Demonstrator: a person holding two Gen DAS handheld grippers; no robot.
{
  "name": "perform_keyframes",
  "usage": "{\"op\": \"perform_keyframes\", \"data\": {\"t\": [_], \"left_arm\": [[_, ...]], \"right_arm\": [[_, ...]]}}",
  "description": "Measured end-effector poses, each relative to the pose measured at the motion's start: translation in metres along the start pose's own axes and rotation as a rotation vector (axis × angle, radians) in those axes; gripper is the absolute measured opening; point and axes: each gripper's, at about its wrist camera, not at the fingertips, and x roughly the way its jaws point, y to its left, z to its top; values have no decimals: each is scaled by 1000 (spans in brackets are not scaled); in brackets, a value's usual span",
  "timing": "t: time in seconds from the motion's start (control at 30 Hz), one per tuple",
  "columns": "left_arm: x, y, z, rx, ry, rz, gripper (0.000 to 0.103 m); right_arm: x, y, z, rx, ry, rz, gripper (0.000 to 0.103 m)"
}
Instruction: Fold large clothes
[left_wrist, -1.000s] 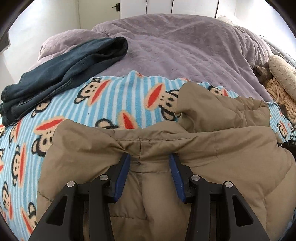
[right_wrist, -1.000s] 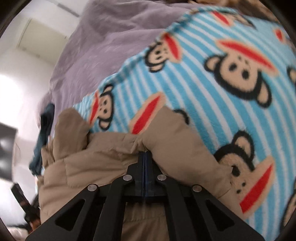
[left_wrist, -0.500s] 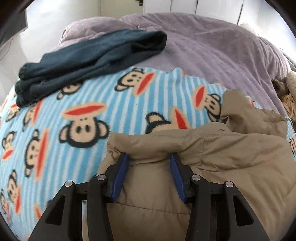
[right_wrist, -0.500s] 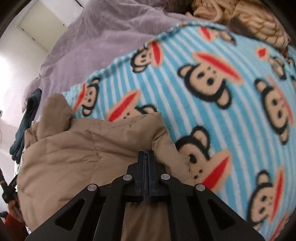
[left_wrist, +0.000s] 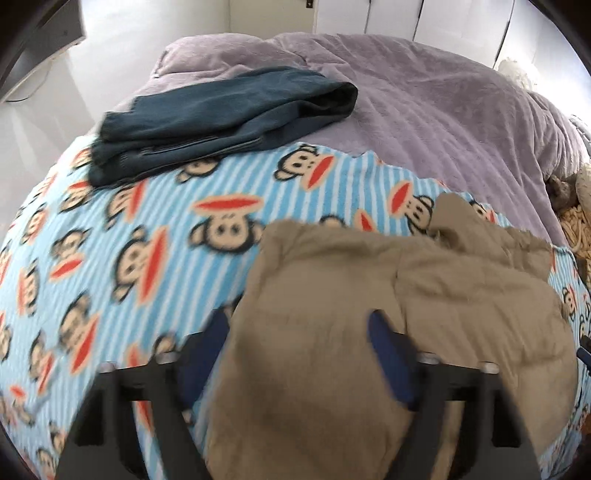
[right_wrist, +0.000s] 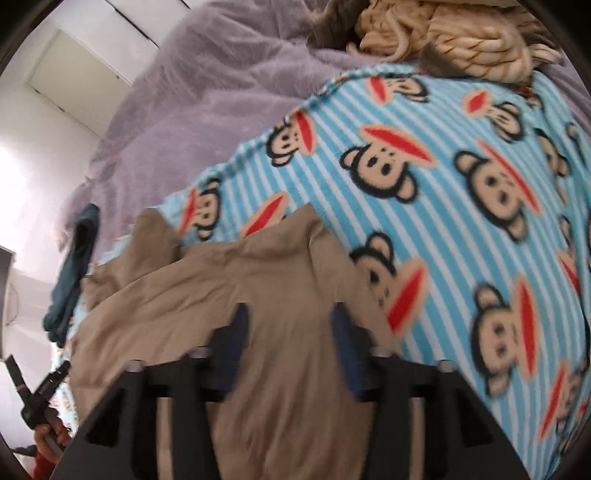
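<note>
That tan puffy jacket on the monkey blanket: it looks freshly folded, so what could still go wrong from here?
1. The tan jacket looks puffy; with the left gripper and right gripper both opening, the fold may spring back.
2. A loose flap sticks up at the far edge and could spoil the shape.
3. Fabric still lies between both grippers' jaws, so it might snag and drag across the monkey blanket.

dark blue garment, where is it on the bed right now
In the left wrist view the dark blue garment lies folded at upper left, straddling the edge where the monkey blanket meets the purple cover, apart from the tan jacket.
</note>
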Motion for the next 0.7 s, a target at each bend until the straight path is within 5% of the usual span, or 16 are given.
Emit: {"op": "perform_keyframes", "data": {"t": [0.4, 0.47, 0.67, 0.7], "left_arm": [[-46, -10, -93, -11, 126, -32, 82], [-49, -11, -103, -16, 121, -29, 103], [-47, -9, -120, -71, 145, -67, 103], [-46, -9, -123, -84, 154, -80, 103]], "right_arm": [[-55, -8, -109, 106, 103, 90, 75], [-54, -7, -123, 112, 130, 100, 80], [-44, -8, -145, 184, 174, 159, 86], [-42, -7, -147, 189, 178, 164, 93]]}}
